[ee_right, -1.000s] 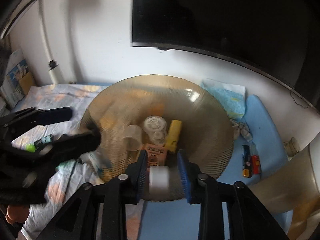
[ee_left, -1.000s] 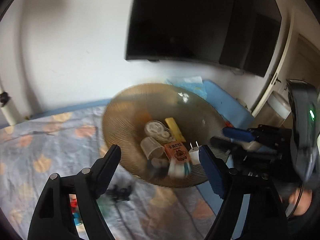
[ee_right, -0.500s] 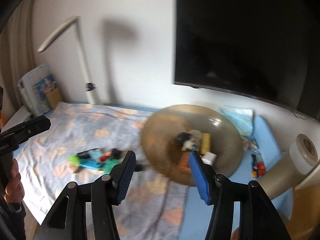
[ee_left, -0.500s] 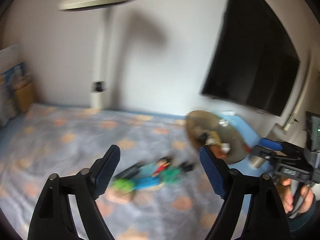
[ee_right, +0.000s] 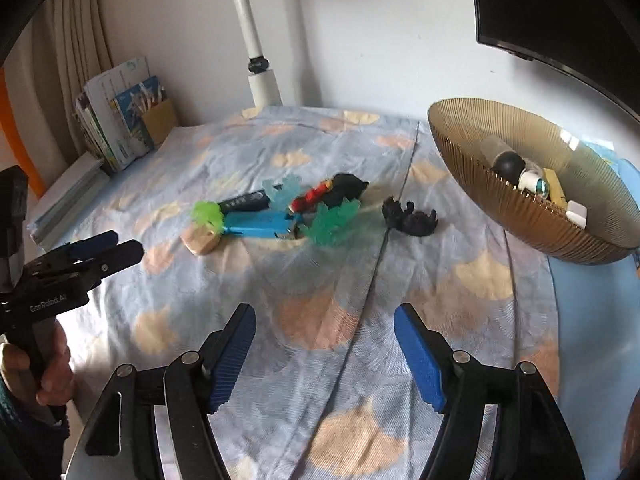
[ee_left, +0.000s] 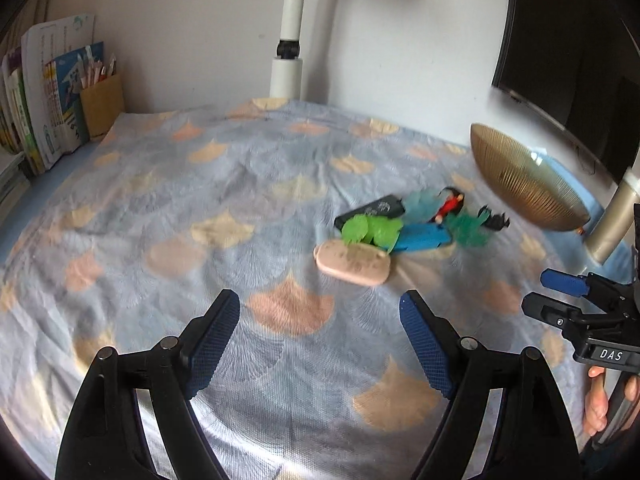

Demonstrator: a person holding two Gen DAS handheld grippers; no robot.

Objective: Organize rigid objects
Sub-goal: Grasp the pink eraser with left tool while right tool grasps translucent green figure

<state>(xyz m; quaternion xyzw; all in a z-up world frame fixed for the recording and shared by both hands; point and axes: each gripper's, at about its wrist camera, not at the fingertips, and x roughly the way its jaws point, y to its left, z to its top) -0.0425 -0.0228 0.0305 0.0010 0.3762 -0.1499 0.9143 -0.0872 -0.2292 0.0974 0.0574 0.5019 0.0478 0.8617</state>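
Observation:
A pile of small objects lies mid-cloth: a pink oblong case (ee_left: 353,266) (ee_right: 200,241), a blue stapler (ee_left: 422,238) (ee_right: 258,225), light green (ee_left: 370,230) (ee_right: 207,214) and dark green (ee_right: 334,222) plastic pieces, a black remote (ee_left: 370,210), a red-black figure (ee_right: 316,196) and a black animal figure (ee_right: 410,220). The ribbed brown bowl (ee_left: 524,184) (ee_right: 516,208) at the right holds several items. My left gripper (ee_left: 320,336) and right gripper (ee_right: 325,350) are both open and empty, short of the pile.
A patterned blue-grey cloth (ee_left: 200,220) covers the table. A white lamp post (ee_left: 288,40) (ee_right: 256,52) stands at the back wall. Books and a pencil box (ee_left: 60,100) (ee_right: 124,120) are at the back left. A dark monitor (ee_left: 580,60) hangs at the right.
Both grippers pulled back and swung left from the bowl to the pile on the cloth. The right gripper, shut on a white item a second ago, is now open and empty.

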